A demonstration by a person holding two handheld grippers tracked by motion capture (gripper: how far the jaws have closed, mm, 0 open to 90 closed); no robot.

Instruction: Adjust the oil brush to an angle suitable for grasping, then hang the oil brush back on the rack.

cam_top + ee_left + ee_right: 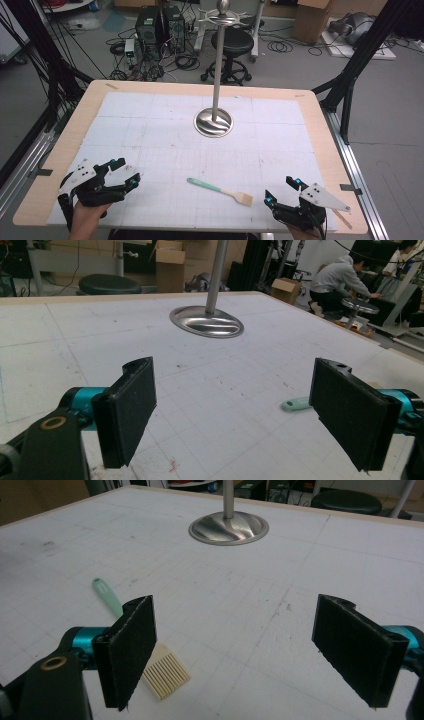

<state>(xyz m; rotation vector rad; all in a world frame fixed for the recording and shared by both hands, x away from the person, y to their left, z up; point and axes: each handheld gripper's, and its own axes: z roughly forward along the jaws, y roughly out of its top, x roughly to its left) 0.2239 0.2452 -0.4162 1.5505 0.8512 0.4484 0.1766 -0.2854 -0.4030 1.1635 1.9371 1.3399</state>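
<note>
Spatula [220, 191], the small one with a mint-green plastic handle and a cream slotted head, lies flat on the white gridded mat [150, 130] near your edge of the table, between your two hands and closer to the right one. Handle points up-left toward the polished steel stand with the round base [213, 122]; head points toward your right gripper [280, 191].

Risks from here, as a judgement:
- It's thin and lies flat. Come in too high and the pads close over nothing; too low and you jam the mat.
- Pinch the slotted head [165, 670] from the end and it will likely skid or pivot away, since nothing braces it.
- Grab the handle far from the middle and the head will droop and swing on the lift.
- The stand is tall on a narrow pole; a high sweep across the middle could clip it, and any hanging move there needs a steady approach.
- Both hands going for it at once means a collision; it sits between them.

Fingers: the right gripper is spread wide and empty; in the right gripper view the head lies just beside the left pad [127, 650], not clearly touching. The left gripper [125, 174] is also spread wide and holds nothing; in the left gripper view the handle tip [295, 404] peeks out beside the right pad [350, 412], apart from it. Neither pad presses on anything.
</note>
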